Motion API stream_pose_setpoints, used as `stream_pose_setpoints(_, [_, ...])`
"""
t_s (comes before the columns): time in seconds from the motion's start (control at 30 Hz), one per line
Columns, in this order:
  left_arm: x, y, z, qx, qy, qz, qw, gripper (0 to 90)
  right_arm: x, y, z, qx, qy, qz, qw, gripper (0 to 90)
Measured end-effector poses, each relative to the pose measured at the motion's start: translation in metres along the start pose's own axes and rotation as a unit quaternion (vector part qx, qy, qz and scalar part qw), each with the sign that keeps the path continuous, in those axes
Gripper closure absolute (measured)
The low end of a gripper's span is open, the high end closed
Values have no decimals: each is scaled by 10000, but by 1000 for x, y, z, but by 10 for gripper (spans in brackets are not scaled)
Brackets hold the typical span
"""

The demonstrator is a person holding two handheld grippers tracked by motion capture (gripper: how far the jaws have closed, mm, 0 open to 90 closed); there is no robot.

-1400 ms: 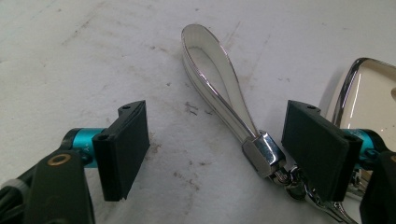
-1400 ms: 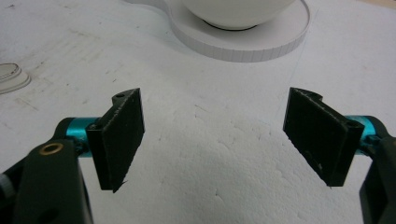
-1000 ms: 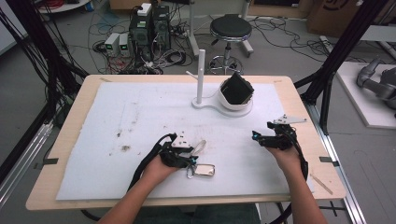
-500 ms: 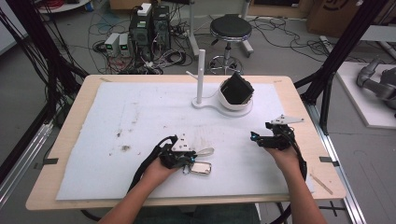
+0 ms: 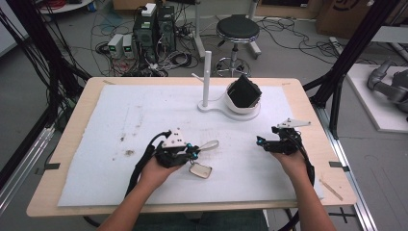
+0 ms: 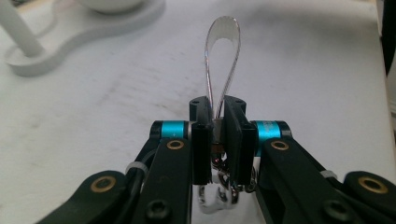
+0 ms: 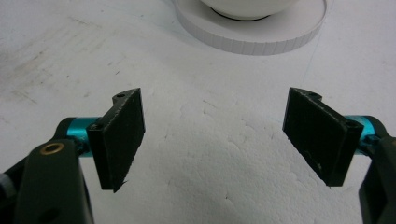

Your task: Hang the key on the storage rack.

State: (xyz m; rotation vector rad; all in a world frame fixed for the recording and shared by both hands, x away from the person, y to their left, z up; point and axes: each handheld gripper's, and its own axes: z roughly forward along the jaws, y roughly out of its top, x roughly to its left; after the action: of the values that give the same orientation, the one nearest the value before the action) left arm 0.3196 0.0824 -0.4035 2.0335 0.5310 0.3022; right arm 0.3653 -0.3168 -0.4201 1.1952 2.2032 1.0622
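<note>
Left gripper [image 5: 192, 150]: sitting at the lower middle of the white mat [image 5: 120, 115] in the high view, the person's left hand [image 5: 161, 168] wrapping it from below.
Left gripper state: jaws pressing together on the base of a clear loop strap [image 6: 222, 65]; the left gripper view is showing the strap squeezed between the two black pads.
Clear loop strap, location: standing out past the jaw tips, over the mat; in the high view it is pointing right, toward the table's middle [image 5: 208, 145].
Chain: the left gripper view is showing small metal links [image 6: 229, 179] hanging under the jaws; the high view is too coarse to resolve them.
Tag: the high view is showing a small pale rounded tag [image 5: 200, 170] lying on the mat just below the left gripper; whether it is joined to the chain I cannot tell.
Right gripper [image 5: 263, 142]: held at the right side of the mat, well apart from the strap.
Right gripper state: jaws standing wide apart in the right gripper view [image 7: 212, 135], bare mat between them, pinching nothing.
White stand [image 5: 226, 103]: post and round base at the far middle of the mat; the high view is showing a black object [image 5: 244, 91] sitting in its bowl, while the right gripper view is showing the round base rim [image 7: 252, 35] up close.
</note>
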Motion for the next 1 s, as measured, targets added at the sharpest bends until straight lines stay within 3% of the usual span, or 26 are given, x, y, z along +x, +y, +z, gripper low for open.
stream_pose_setpoints(0.17, [18,13,-20,-322,256,-236,9989,814,0,0,0,-6,28,17,10000,212])
stream_pose_setpoints(0.33, [28,23,-27,-469,473,-260,9974,814,-1,0,1,-12,14,91,10000,212])
stream_pose_setpoints(0.43, [39,32,-30,-598,650,-390,9953,814,-2,0,1,-14,3,89,10000,212])
stream_pose_setpoints(0.67, [51,50,-31,-758,942,-376,9920,814,-2,0,1,-35,16,104,9999,211])
stream_pose_setpoints(0.77, [61,62,-31,-737,1188,-321,9897,813,-1,0,1,-26,38,118,9999,211])
stream_pose_setpoints(1.0, [69,85,-27,-763,1397,-156,9871,814,-2,0,2,-16,50,108,9999,212])
